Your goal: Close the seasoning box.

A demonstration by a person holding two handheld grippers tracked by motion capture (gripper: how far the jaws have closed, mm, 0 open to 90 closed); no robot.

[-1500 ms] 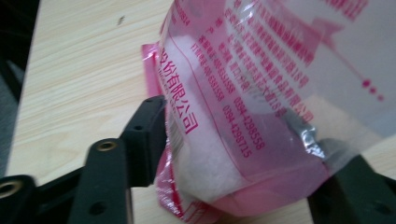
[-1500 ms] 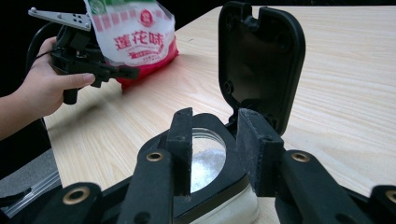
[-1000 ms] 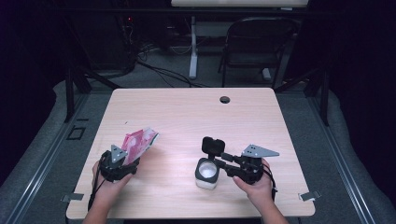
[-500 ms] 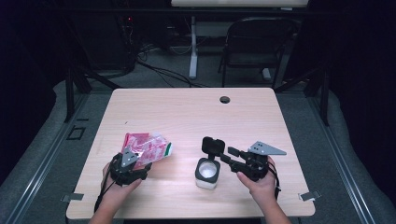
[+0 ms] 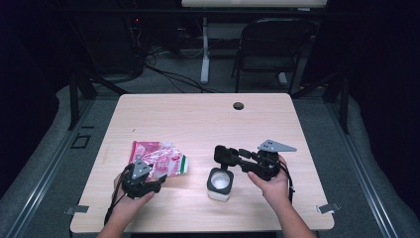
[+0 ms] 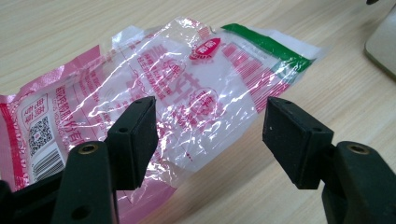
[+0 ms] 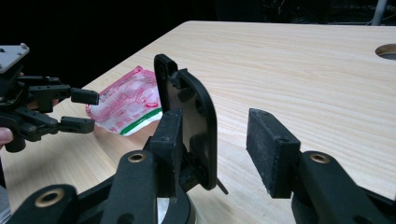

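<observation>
The left gripper (image 6: pixel 210 135) has its fingers spread wide and empty, poised just above a crumpled plastic pouch (image 6: pixel 187 88) that lies flat on the bench (image 5: pixel 198 119). The pouch is clear film printed in pink and red, with a green band along one end and a barcode at the other; it looks flattened and empty.

The right gripper (image 7: pixel 212 140) has been closing its fingers slightly, yet a clear gap remains. A black flip lid (image 7: pixel 187 116) stands upright against its left finger, hinged to a small white jar (image 5: pixel 220 183) directly below.

Judging by this, the jar is being opened or held open while the pouch waits. Next, the left fingers likely need to lower and pinch the thin film without sliding it.
</observation>
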